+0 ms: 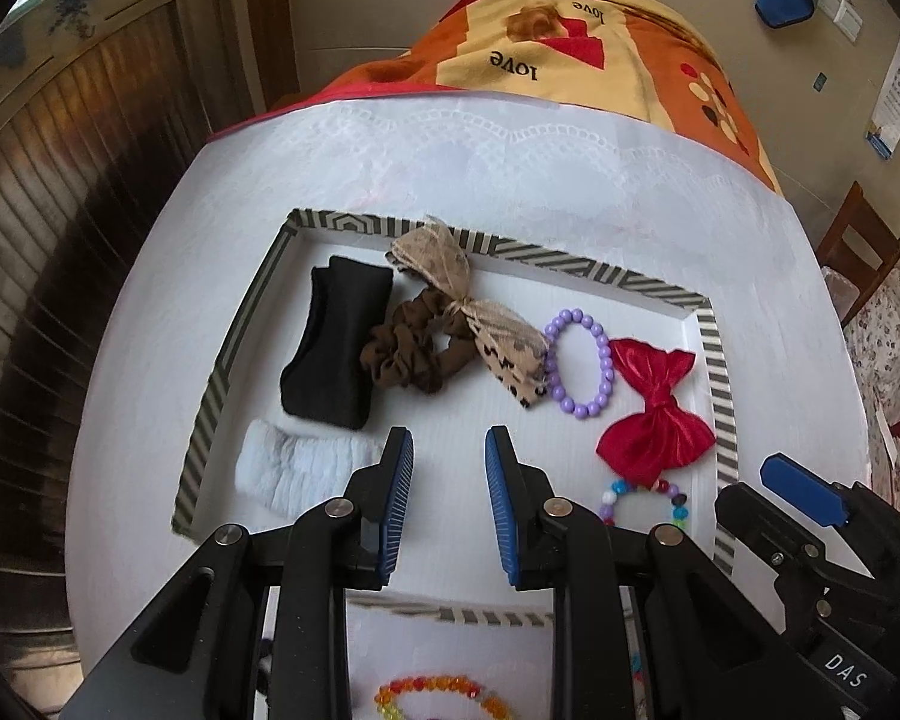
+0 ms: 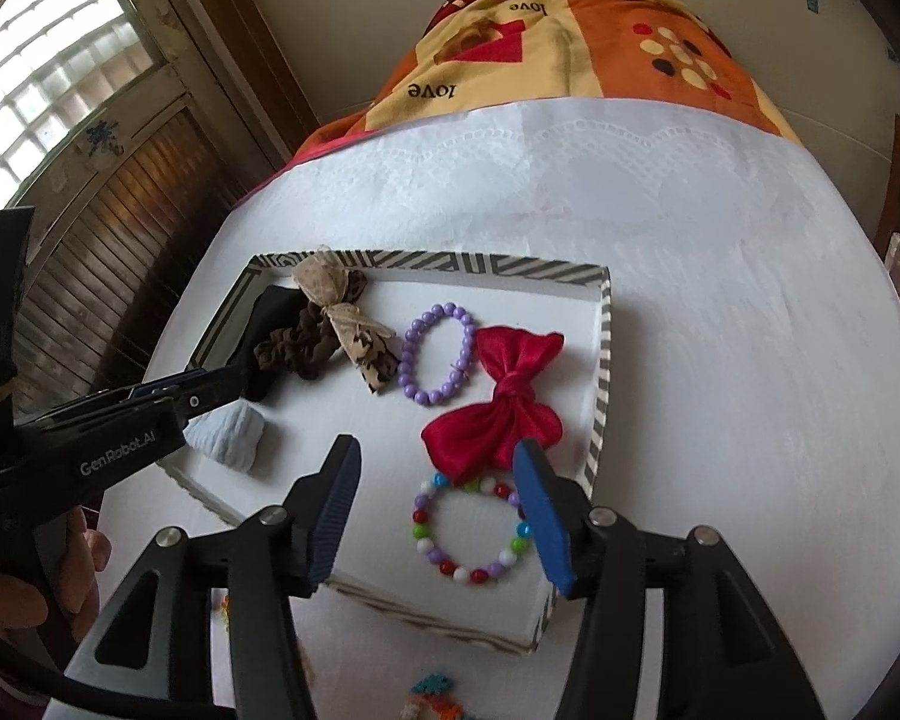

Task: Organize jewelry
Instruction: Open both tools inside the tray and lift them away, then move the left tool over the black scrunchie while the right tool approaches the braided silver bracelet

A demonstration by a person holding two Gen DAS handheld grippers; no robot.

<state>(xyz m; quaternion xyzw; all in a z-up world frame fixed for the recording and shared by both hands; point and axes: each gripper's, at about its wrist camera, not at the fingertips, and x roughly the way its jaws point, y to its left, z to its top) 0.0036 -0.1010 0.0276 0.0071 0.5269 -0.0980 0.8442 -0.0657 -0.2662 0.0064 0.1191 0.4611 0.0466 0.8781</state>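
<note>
A white tray with a striped rim holds a black band, a brown scrunchie with a tan bow, a purple bead bracelet, a red bow, a white fluffy band and a multicolour bead bracelet. My left gripper is open and empty over the tray. My right gripper is open, its jaws either side of the multicolour bracelet.
An orange beaded bracelet lies on the white tablecloth in front of the tray. A small colourful item lies by the near edge. A patterned blanket covers something behind the table. A wooden door stands at the left.
</note>
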